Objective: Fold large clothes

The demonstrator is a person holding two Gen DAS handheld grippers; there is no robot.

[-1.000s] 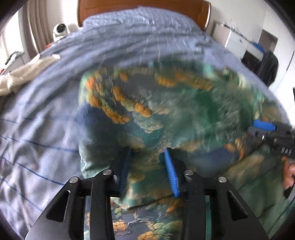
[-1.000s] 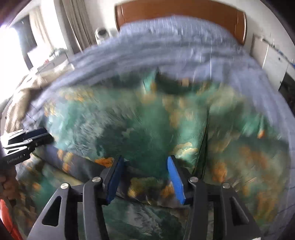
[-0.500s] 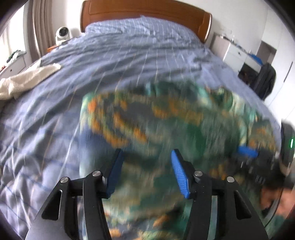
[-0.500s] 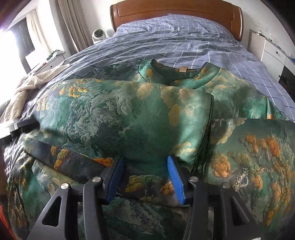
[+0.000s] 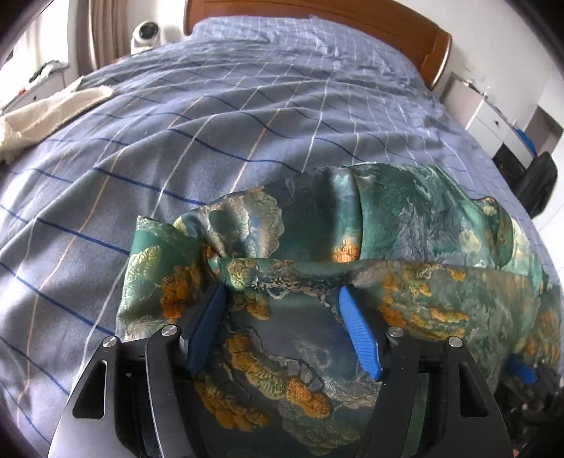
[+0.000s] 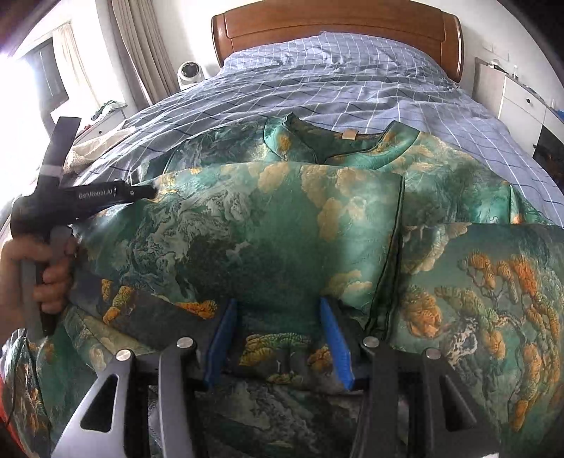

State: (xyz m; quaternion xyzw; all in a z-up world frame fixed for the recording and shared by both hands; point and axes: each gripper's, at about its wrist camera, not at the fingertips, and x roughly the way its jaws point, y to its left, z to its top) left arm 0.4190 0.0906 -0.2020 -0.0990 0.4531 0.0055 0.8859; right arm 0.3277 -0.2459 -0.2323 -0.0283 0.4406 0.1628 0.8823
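Note:
A large green satin garment [image 6: 246, 229] printed with orange and gold trees lies spread on the bed, collar [image 6: 349, 134] toward the headboard. Its lower part is folded up over the body. My right gripper [image 6: 276, 304] hovers at the folded edge, pads apart, with cloth lying flat beneath them and not pinched. My left gripper [image 5: 282, 294] is over the garment's [image 5: 405, 218] bunched left corner. Its jaws are opening, and the fabric lies loose under them. In the right wrist view the left gripper [image 6: 141, 192] shows at the left, held by a hand [image 6: 53, 274].
A blue checked sheet [image 5: 246, 105] covers the bed up to a wooden headboard [image 6: 335, 31]. A cream cloth [image 5: 46, 112] lies at the bed's left edge. A white round device [image 6: 190, 72] stands by the curtain. A white cabinet [image 6: 521, 105] and a dark bag [image 5: 535, 183] stand on the right.
My left gripper's jaws have spread wider and it has slid toward the garment's left edge, so more bare sheet shows. The right gripper has stayed put with the same gap.

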